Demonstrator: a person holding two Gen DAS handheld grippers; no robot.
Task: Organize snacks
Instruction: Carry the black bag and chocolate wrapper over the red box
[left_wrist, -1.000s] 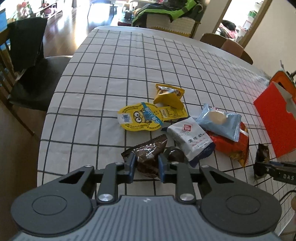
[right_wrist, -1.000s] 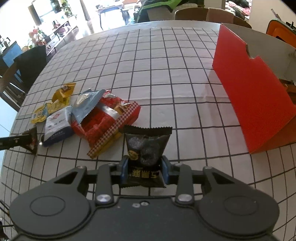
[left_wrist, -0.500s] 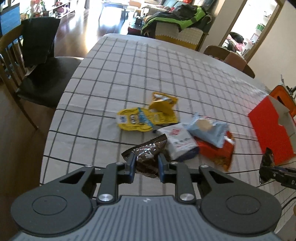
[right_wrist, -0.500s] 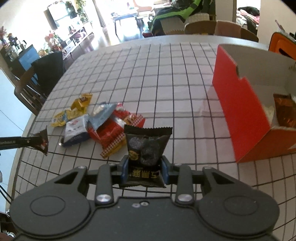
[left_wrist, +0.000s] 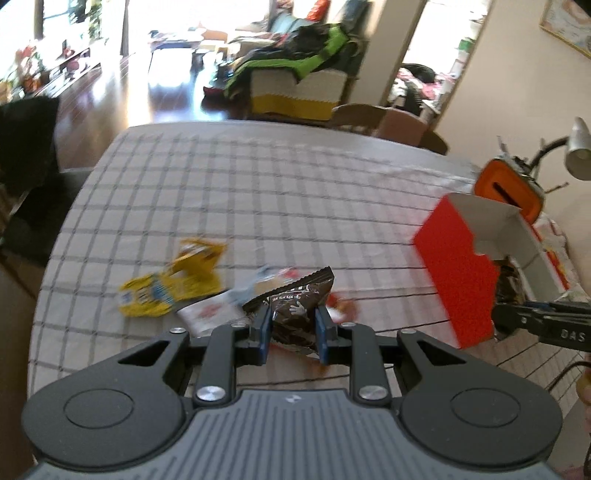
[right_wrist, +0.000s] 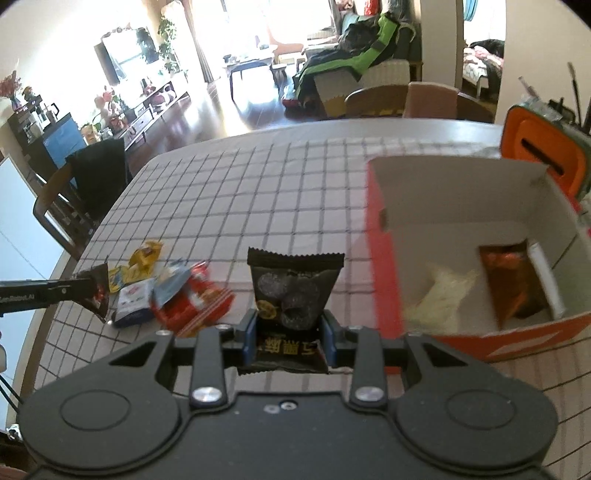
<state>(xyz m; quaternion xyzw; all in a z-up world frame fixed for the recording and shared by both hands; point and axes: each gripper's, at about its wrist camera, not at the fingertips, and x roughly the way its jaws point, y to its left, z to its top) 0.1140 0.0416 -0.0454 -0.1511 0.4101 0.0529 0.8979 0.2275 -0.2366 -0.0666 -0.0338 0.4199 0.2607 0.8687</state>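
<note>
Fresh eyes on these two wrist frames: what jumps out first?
Each gripper's jaws clamp a dark snack packet: the left gripper a brown packet, the right gripper a black packet. To the right stands the open red box, some snacks already inside. A bright pile of loose snacks lies left on the checked tablecloth.

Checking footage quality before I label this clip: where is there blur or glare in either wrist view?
Left wrist view: the loose snack pile and tablecloth are motion-smeared, while the brown packet in the left hand-held gripper stays fairly sharp; the window area is blown out. Right wrist view: the red box edge is smeared; the black packet is crisp.
</note>
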